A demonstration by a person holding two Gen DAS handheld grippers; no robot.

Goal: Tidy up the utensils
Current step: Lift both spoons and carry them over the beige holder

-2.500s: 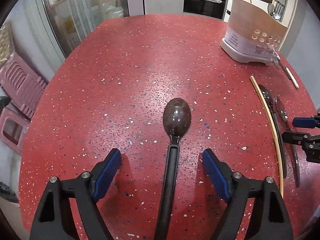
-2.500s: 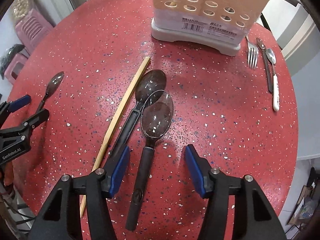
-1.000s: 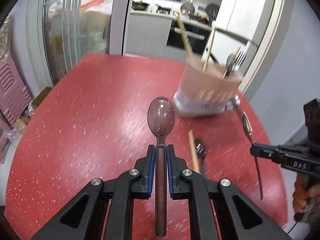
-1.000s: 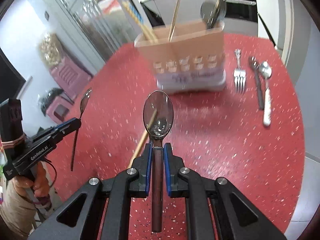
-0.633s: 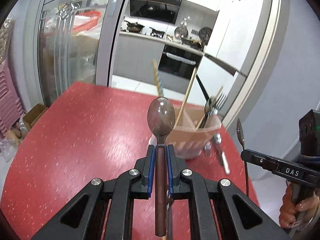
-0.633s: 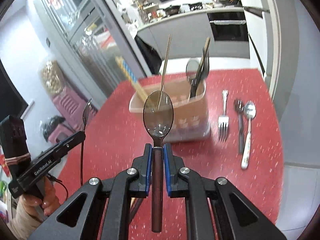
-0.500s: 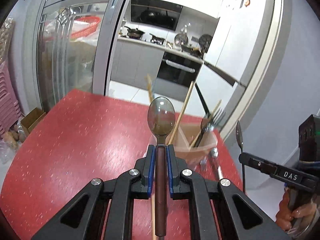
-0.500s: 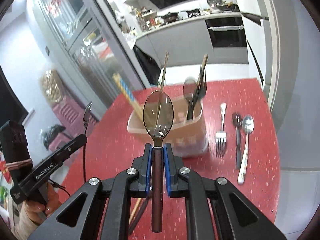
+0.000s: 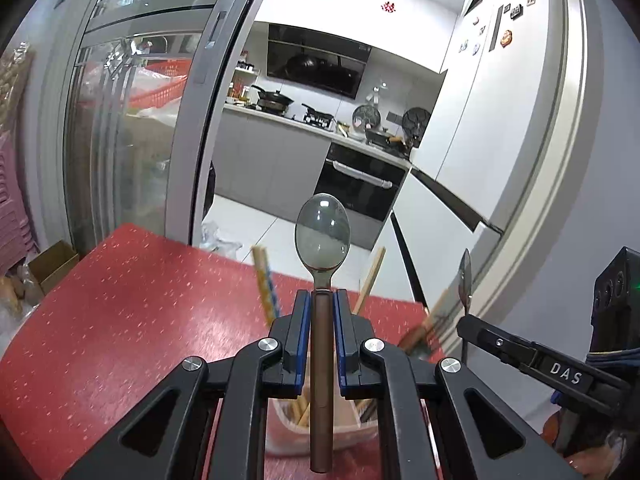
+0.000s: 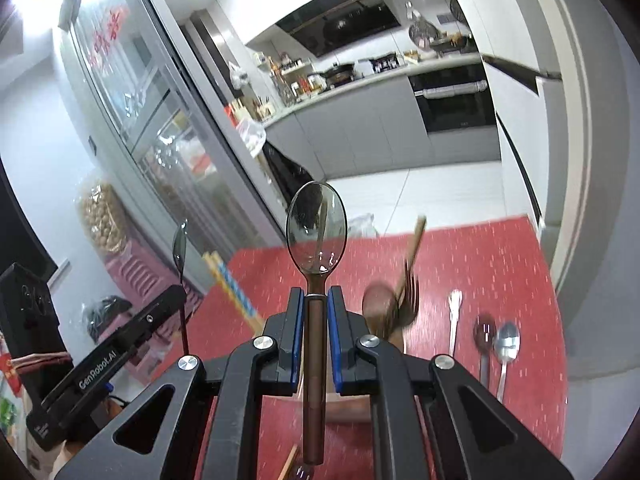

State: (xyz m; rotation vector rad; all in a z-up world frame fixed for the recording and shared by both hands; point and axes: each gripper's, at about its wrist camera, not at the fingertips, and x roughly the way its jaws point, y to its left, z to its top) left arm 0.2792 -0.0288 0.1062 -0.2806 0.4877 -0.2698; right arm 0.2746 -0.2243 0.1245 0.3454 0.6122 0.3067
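Observation:
My left gripper point(image 9: 321, 305) is shut on a brown-handled spoon with a clear bowl point(image 9: 322, 236), held upright over the utensil holder point(image 9: 340, 420). My right gripper point(image 10: 317, 301) is shut on a second spoon of the same kind point(image 10: 316, 228), also upright above the holder point(image 10: 384, 364). The holder is a beige tub with chopsticks, a wooden spoon and a fork standing in it. Each gripper shows in the other's view, the right one in the left wrist view point(image 9: 466, 322) and the left one in the right wrist view point(image 10: 178, 294).
The red speckled table point(image 9: 100, 340) carries a fork point(image 10: 454, 316), a dark spoon point(image 10: 484, 340) and a metal spoon point(image 10: 506, 350) to the right of the holder. Glass doors, pink stools and a kitchen lie beyond the table edge.
Both grippers closed on spoons lying on the table, lifted them, and moved forward until they stand close above the holder. The view has tilted up toward the kitchen.

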